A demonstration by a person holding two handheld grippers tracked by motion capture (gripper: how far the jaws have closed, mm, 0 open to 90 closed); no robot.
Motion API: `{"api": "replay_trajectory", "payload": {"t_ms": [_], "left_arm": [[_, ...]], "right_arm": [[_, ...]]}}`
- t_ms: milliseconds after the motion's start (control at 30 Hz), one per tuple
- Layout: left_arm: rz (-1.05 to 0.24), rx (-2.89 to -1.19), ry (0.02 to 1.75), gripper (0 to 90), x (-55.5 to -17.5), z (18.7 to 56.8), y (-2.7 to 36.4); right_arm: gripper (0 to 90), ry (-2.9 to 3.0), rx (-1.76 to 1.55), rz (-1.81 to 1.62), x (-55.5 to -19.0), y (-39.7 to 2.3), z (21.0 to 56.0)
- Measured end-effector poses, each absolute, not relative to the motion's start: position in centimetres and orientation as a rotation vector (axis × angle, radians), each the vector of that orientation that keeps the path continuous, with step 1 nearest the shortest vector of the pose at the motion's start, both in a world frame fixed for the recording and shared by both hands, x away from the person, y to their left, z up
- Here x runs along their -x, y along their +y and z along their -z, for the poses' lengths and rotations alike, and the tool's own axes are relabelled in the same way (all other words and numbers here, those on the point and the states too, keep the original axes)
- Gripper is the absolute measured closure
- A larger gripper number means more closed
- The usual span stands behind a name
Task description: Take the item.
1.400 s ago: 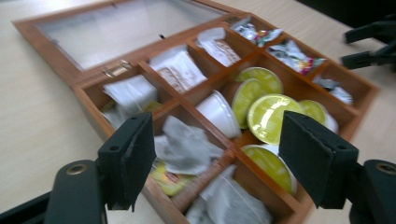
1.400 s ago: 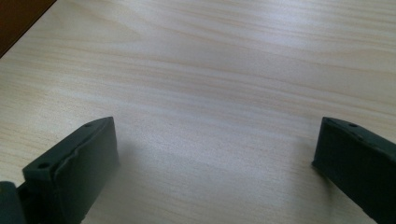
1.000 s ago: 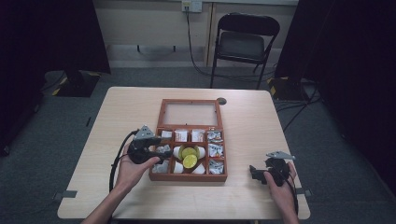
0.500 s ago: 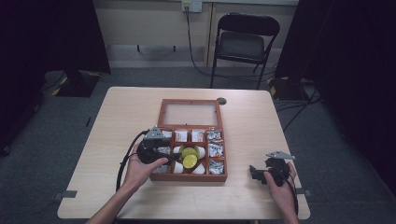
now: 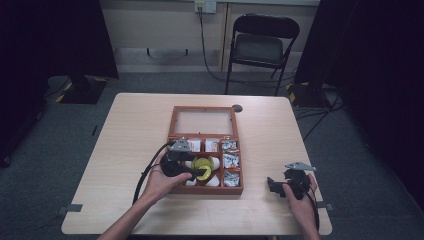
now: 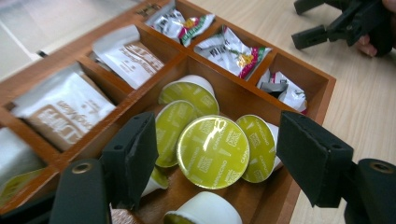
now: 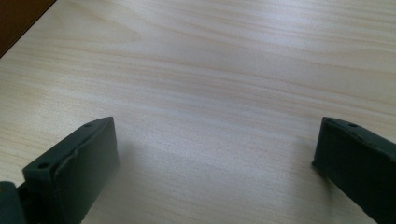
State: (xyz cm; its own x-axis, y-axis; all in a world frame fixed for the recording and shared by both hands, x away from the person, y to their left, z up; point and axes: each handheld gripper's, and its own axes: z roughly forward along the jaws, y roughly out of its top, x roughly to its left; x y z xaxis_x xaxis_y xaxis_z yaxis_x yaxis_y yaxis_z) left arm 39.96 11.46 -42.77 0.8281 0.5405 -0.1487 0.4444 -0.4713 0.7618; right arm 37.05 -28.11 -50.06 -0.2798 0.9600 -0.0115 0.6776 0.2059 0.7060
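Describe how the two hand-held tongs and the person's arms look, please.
Both tongs are black. The left tongs have two flat, blocky black pads with small screw holes; a black cable trails from them, and a grey three-cornered plate sits on top. The right tongs carry the same grey plate. The forearms are bare, with no sleeves in sight.

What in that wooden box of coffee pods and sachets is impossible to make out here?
- Pods: the left gripper view's jaws cover some, so their count is unsure.
- Sachets: print blurred in the left gripper view, too small in the high view.
- Box: just a corner at the right gripper view's edge.
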Motion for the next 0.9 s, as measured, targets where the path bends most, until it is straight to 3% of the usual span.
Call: {"api": "replay_trajectory", "payload": {"t_ms": [200, 900], "left_arm": [[-0.094, -2.176, 0.693, 34.5, -40.4, 43.6, 10.6], [-0.073, -2.293, 0.715, 34.0, -41.6, 45.5, 9.4]], "right_arm": [[0.0, 2.034, -1.518, -0.830, -37.0, -28.1, 50.1], [0.0, 2.034, -1.518, -0.831, -37.0, -28.1, 50.1]]}}
